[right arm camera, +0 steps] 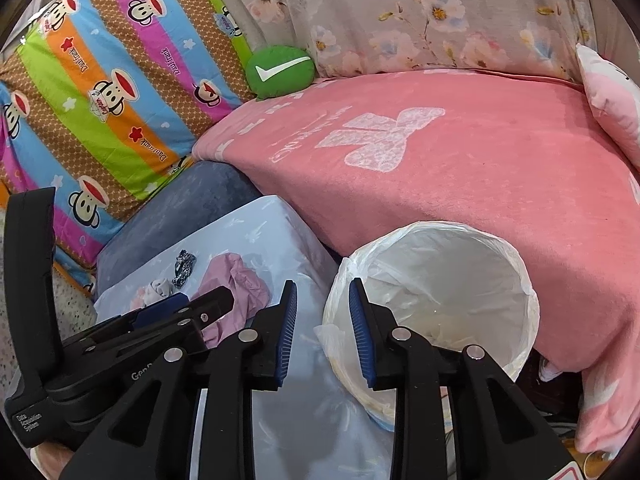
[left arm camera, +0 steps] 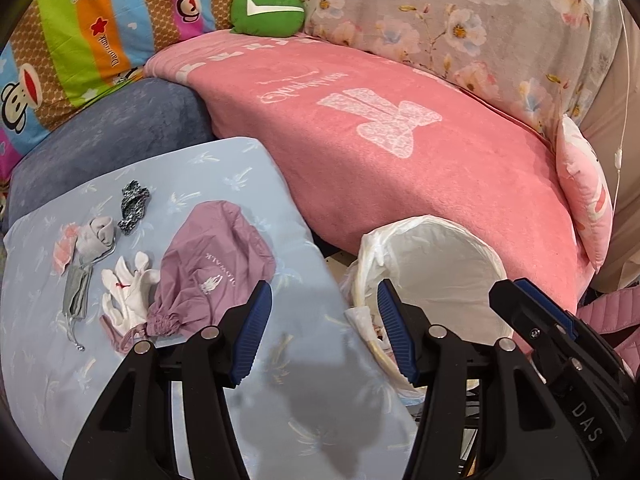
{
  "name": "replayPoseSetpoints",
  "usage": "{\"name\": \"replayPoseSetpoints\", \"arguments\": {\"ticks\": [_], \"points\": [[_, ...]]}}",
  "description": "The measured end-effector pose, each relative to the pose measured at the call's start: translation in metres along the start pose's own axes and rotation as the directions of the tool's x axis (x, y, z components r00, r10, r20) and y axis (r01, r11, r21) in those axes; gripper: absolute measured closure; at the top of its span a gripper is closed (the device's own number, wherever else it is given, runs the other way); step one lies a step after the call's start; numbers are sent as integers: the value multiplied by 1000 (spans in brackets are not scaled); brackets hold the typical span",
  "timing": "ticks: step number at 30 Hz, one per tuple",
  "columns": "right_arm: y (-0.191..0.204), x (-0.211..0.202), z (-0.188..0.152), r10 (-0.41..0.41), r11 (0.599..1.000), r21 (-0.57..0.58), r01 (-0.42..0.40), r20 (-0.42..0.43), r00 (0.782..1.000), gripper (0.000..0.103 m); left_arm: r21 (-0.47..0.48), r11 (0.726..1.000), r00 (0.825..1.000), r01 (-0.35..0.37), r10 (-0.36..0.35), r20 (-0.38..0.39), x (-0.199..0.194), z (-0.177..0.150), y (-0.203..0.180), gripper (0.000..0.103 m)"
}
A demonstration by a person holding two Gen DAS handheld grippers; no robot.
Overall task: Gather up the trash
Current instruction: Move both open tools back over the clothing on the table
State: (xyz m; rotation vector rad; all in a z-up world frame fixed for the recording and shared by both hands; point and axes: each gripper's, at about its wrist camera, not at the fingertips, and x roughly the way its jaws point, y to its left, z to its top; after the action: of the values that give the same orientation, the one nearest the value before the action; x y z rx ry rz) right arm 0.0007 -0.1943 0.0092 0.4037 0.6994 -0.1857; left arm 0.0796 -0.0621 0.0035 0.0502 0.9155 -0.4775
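A white-lined trash bin [left arm camera: 436, 264] stands between the light blue pillow [left arm camera: 280, 380] and the pink blanket; it also shows in the right wrist view [right arm camera: 440, 280]. On the pillow lie a mauve drawstring bag [left arm camera: 212, 268], white gloves [left arm camera: 128, 292], a grey face mask [left arm camera: 78, 292], a grey sock [left arm camera: 98, 232] and a black-and-white speckled scrunchie [left arm camera: 134, 202]. My left gripper [left arm camera: 324, 316] is open and empty, above the pillow's right edge beside the bin. My right gripper [right arm camera: 322, 320] is open and empty, over the bin's left rim. The right gripper also shows at the left wrist view's right edge [left arm camera: 532, 312].
A pink blanket [left arm camera: 400, 152] covers the sofa seat behind the bin. A blue-grey cushion [left arm camera: 104, 140], a striped cartoon cushion [right arm camera: 100, 92], a green round cushion [left arm camera: 268, 10] and a floral cover [left arm camera: 460, 28] lie behind. A pink pillow [left arm camera: 584, 200] is at the right.
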Motion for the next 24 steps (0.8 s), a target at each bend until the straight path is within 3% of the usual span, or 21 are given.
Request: {"name": "replayPoseSetpoints", "arguments": {"ticks": [24], "points": [[50, 17, -14, 22, 996, -82, -26, -44, 999, 63, -100, 994, 999, -37, 37, -3, -6, -11, 57, 49]]}}
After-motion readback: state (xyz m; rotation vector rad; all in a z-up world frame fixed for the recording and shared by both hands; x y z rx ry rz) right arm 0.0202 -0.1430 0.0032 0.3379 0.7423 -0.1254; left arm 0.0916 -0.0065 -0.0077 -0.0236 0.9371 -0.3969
